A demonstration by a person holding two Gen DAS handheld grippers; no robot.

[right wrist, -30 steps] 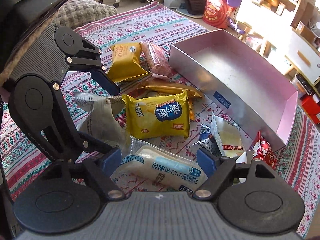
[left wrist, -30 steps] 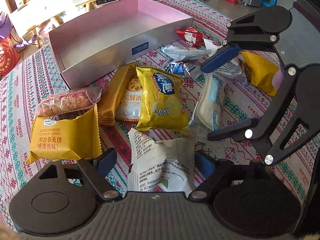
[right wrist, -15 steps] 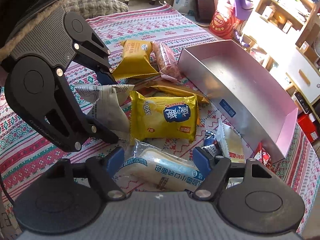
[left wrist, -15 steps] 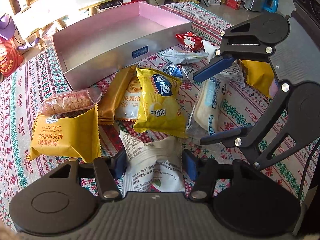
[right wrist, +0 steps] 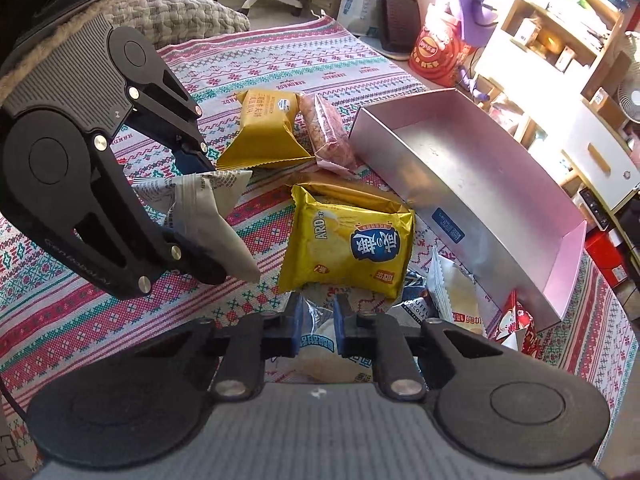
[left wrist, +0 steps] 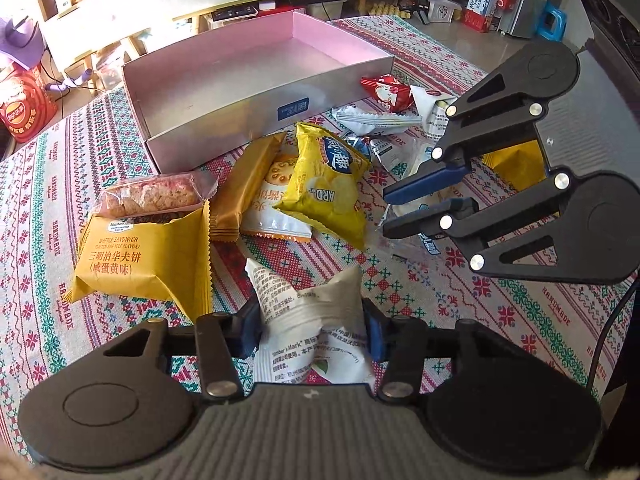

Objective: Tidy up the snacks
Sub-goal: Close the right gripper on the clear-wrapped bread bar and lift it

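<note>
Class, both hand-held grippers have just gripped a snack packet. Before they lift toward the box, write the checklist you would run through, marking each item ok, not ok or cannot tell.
1. Left hand-held gripper has closed in on the white printed packet, pads pressing its sides: ok.
2. Right hand-held gripper has closed, pinching the clear-wrapped bread packet: ok.
3. Bread grip secure enough to lift: cannot tell; only the wrapper's edge shows between the pads.
4. Pink box has room inside: ok.
5. Route to the box free of snacks: not ok; the yellow chip bag and others lie between.
</note>
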